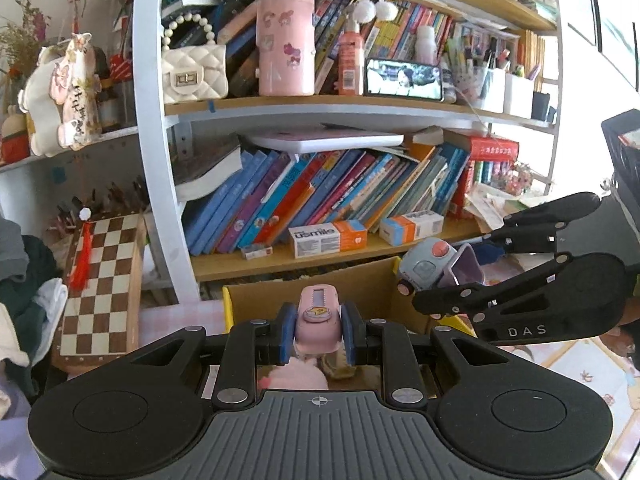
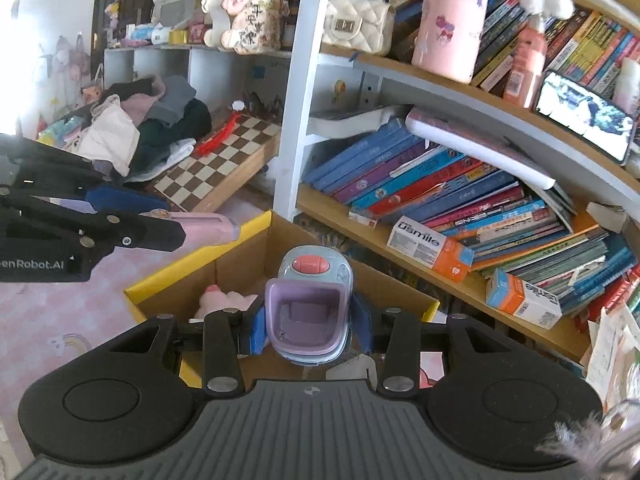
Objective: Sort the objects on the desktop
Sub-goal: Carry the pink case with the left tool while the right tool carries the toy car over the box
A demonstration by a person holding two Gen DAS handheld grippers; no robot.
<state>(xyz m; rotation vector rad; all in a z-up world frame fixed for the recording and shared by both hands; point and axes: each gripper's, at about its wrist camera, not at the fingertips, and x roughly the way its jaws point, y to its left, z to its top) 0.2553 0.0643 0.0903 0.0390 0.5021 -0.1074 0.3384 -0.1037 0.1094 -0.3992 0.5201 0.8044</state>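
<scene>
My left gripper (image 1: 318,334) is shut on a small pink gadget (image 1: 318,318) with a little window on top, held above an open cardboard box (image 1: 360,280) with yellow flaps. My right gripper (image 2: 310,332) is shut on a grey-blue toy with a purple scoop and a red button (image 2: 310,304), held over the same box (image 2: 240,276). The toy (image 1: 436,266) and the right gripper's black arm show at the right of the left wrist view. The pink gadget (image 2: 208,228) shows at the left of the right wrist view. A pink plush (image 2: 224,300) lies inside the box.
A bookshelf (image 1: 320,104) stands just behind the box, with leaning books (image 1: 320,196) and two toothpaste boxes (image 1: 328,238) on its lowest board. A chessboard (image 1: 104,280) leans at the left beside a pile of clothes (image 2: 152,128). A pink checked mat (image 2: 60,320) covers the desk.
</scene>
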